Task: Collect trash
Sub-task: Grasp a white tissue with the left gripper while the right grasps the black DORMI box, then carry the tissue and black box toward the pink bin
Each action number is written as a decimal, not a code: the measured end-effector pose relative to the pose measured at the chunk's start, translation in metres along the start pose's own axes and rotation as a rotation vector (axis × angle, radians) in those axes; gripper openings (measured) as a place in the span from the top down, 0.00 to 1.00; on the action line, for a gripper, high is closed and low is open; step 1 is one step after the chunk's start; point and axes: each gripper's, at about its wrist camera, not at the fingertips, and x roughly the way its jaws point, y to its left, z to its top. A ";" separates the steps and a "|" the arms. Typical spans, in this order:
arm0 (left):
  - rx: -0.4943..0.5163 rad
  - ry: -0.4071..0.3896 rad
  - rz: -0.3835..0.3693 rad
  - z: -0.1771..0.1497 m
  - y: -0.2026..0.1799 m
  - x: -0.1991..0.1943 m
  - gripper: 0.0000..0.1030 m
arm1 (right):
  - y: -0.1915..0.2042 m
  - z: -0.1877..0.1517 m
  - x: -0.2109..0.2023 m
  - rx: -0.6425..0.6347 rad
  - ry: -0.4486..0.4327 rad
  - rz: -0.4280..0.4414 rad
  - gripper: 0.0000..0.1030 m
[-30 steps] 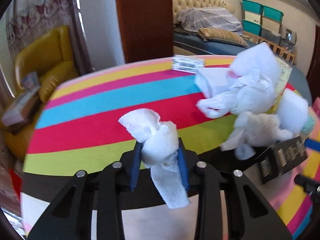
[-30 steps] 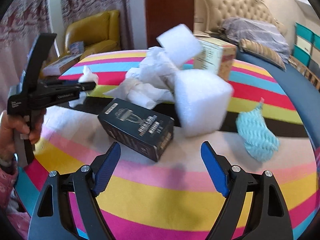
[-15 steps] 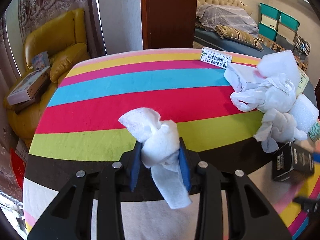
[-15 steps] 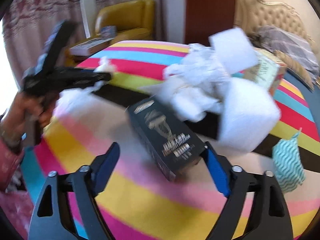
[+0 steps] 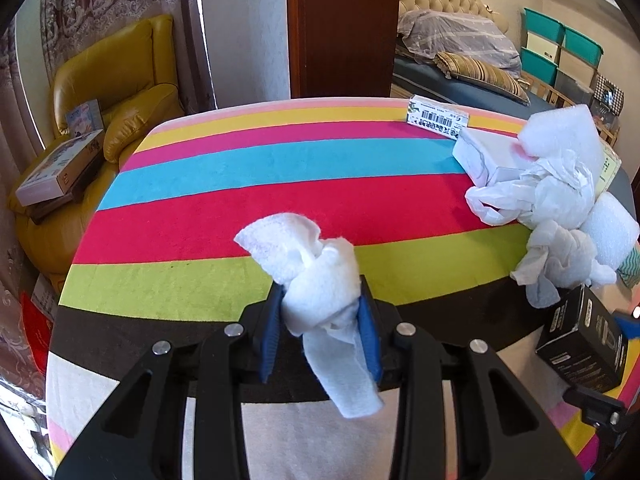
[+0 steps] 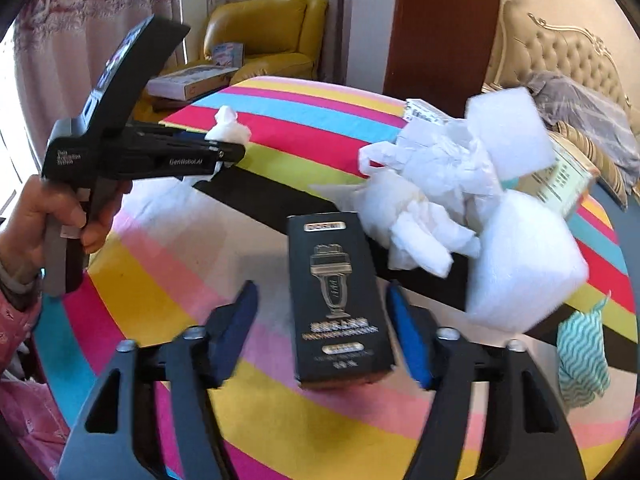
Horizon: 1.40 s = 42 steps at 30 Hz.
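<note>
Both views are brightly lit by daylight, which is admitted through the curtained windows (image 6: 100, 12) at the left, and the far left edge of the right wrist view is washed out by glare. Strong fisheye bending is seen toward the dark circular borders, where the striped tablecloth (image 5: 280, 184) is curved. The left wrist view is rendered sharply, whereas motion blur is shown in the right wrist view on the right gripper (image 6: 320, 332), the foam block (image 6: 520, 264) and the crumpled paper (image 6: 424, 200); only soft shadows are cast.
</note>
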 end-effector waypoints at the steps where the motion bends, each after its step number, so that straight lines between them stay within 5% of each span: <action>1: -0.001 -0.004 -0.001 0.000 0.000 -0.001 0.66 | 0.000 -0.002 0.001 0.002 0.006 0.001 0.60; 11: 0.054 -0.136 0.008 -0.003 -0.016 -0.028 0.69 | -0.018 -0.015 -0.037 0.120 -0.148 -0.035 0.63; 26: 0.230 -0.267 -0.194 -0.020 -0.124 -0.075 0.69 | -0.072 -0.054 -0.082 0.295 -0.234 -0.198 0.63; 42: 0.439 -0.268 -0.411 -0.035 -0.250 -0.089 0.69 | -0.156 -0.101 -0.126 0.518 -0.280 -0.434 0.63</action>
